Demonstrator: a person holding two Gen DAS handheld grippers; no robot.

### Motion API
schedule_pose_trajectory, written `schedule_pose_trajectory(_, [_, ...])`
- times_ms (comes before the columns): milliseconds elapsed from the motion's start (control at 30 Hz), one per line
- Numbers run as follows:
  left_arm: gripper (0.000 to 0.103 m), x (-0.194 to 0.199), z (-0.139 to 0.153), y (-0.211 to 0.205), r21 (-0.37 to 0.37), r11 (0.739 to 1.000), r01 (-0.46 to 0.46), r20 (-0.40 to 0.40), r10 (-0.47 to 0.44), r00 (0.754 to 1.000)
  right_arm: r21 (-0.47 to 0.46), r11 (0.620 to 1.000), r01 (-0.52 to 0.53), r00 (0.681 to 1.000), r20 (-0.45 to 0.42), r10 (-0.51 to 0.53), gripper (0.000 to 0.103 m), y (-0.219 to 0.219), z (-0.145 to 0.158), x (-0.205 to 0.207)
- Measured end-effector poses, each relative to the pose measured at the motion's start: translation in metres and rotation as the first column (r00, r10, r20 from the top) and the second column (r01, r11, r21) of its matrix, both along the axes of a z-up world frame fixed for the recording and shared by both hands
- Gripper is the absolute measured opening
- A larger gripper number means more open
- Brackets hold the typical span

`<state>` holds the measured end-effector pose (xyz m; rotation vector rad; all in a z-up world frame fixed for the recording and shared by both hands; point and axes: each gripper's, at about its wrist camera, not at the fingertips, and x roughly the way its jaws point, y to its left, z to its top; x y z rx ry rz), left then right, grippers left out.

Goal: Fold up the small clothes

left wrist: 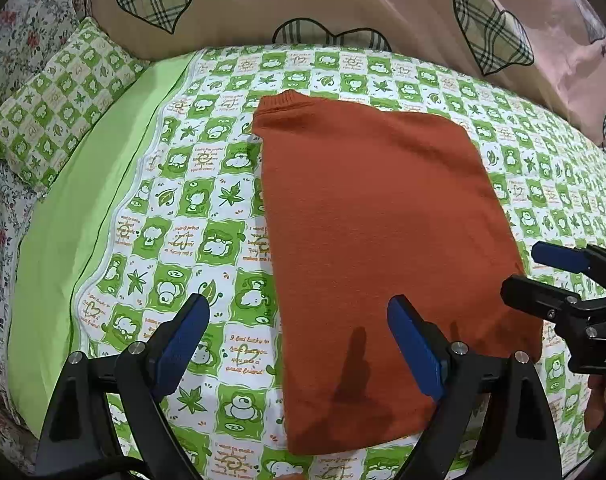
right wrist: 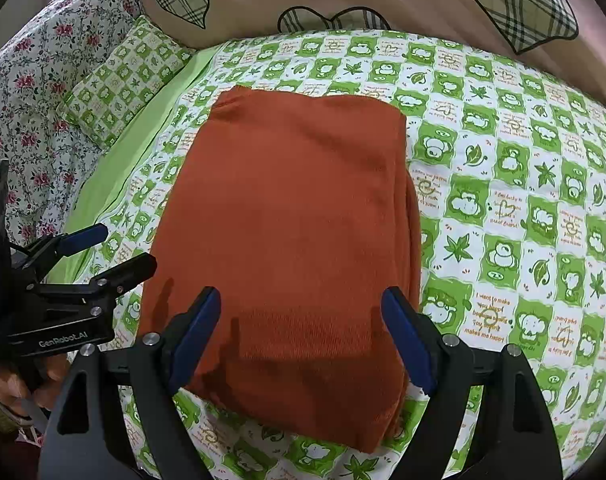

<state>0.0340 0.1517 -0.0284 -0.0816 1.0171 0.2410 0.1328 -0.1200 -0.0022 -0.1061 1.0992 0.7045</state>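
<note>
While orange garment lies mid-bed as lengthwise-folded strip, your left gripper and right gripper hover released; next, pinch near-edge corners, fold toward far edge.

My left wrist camera looks forward and down between my spread left gripper fingers, close over the bed sheet, with the folded orange sweater to the right of centre. My right wrist camera looks the same way from just beside it, its right gripper straddling the sweater's near edge. Both views share the sweater, the sheet, the heart-print quilt behind, and each other's gripper at the frame edge.
</note>
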Motion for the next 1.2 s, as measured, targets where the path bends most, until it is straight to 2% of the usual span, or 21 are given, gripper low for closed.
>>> schedule_pose_trajectory(200, [0.091,-0.004,-0.001,-0.005,0.007,1.000,0.008,0.013,-0.008,1.000,0.002,1.000,0.005,1.000,-0.002,-0.005,0.083,-0.003,-0.006,-0.007])
schedule_pose_trajectory(767, [0.093,-0.010,-0.005,-0.005,0.019,1.000,0.018,0.023,-0.018,1.000,0.001,1.000,-0.022,0.998,0.061,0.022,0.083,-0.002,-0.008,-0.019])
schedule_pose_trajectory(1200, [0.094,-0.013,-0.006,-0.007,-0.009,0.999,0.042,0.030,-0.042,0.999,-0.001,1.000,-0.027,0.998,0.062,0.027,0.083,-0.001,-0.010,-0.021])
